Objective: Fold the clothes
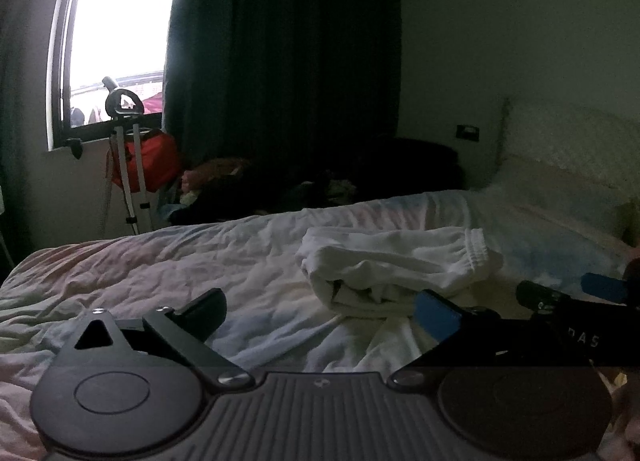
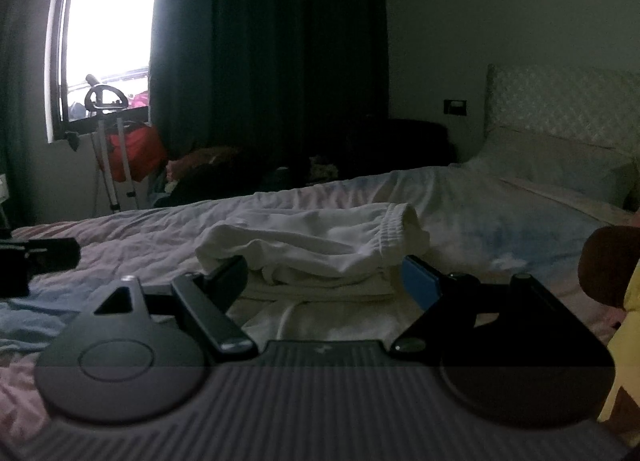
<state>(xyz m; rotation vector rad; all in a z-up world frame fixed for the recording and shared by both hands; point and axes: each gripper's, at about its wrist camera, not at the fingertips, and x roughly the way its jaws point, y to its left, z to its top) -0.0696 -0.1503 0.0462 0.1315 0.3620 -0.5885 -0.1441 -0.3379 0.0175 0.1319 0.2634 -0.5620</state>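
A white garment with an elastic waistband (image 1: 396,265) lies folded in a bundle on the bed, also in the right wrist view (image 2: 312,249). My left gripper (image 1: 320,307) is open and empty, low over the sheet just in front and left of the bundle. My right gripper (image 2: 324,279) is open, its jaws standing either side of the bundle's near edge, not closed on it. The right gripper also shows at the right edge of the left wrist view (image 1: 568,301). Part of the left gripper shows at the left edge of the right wrist view (image 2: 36,257).
The bed (image 1: 160,273) has a wrinkled pale sheet, pillows (image 2: 552,169) and a headboard (image 2: 560,109) at the right. Beyond it stand a dark curtain (image 1: 288,61), a window (image 1: 116,33), a white tripod (image 1: 128,165) and a red bag (image 1: 156,157).
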